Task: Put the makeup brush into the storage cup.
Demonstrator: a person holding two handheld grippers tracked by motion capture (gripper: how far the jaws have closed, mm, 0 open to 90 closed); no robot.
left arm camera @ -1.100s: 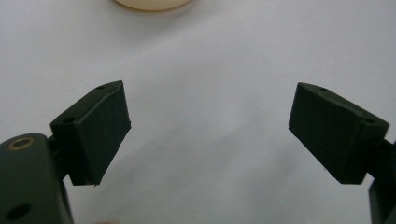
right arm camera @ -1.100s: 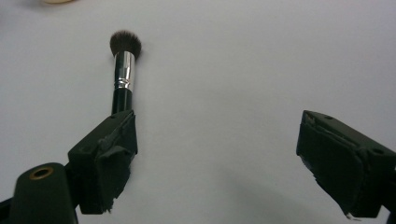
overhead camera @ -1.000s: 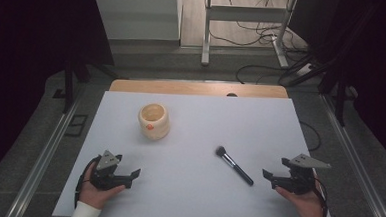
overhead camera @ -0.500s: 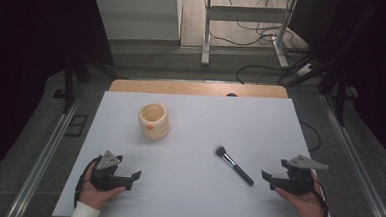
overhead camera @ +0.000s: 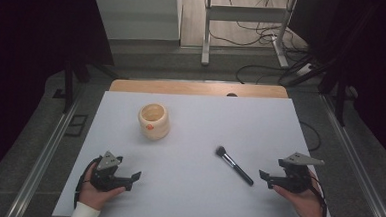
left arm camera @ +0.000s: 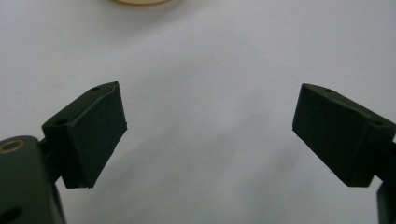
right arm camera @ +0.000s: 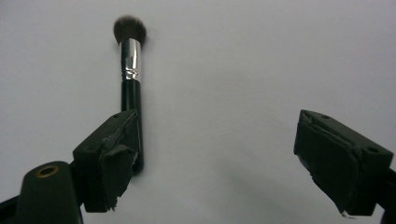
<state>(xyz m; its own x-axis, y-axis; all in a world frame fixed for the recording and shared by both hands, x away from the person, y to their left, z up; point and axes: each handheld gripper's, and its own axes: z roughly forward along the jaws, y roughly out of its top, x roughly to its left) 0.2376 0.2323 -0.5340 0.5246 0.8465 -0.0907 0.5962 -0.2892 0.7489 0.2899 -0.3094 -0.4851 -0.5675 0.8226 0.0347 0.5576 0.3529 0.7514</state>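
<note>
I am looking at a white table (overhead camera: 186, 198) with a light brown wood strip at its far edge. My left gripper (overhead camera: 130, 178) and my right gripper (overhead camera: 267, 176) are black with grey plates on top. The cup (overhead camera: 154, 120) is cream with a small orange spot. The brush (overhead camera: 234, 164) is black with a shiny silver band and dark bristles.

Readable text: none in any view.
Cup (overhead camera: 154, 120): small orange mark on its side, too small to read.
</note>
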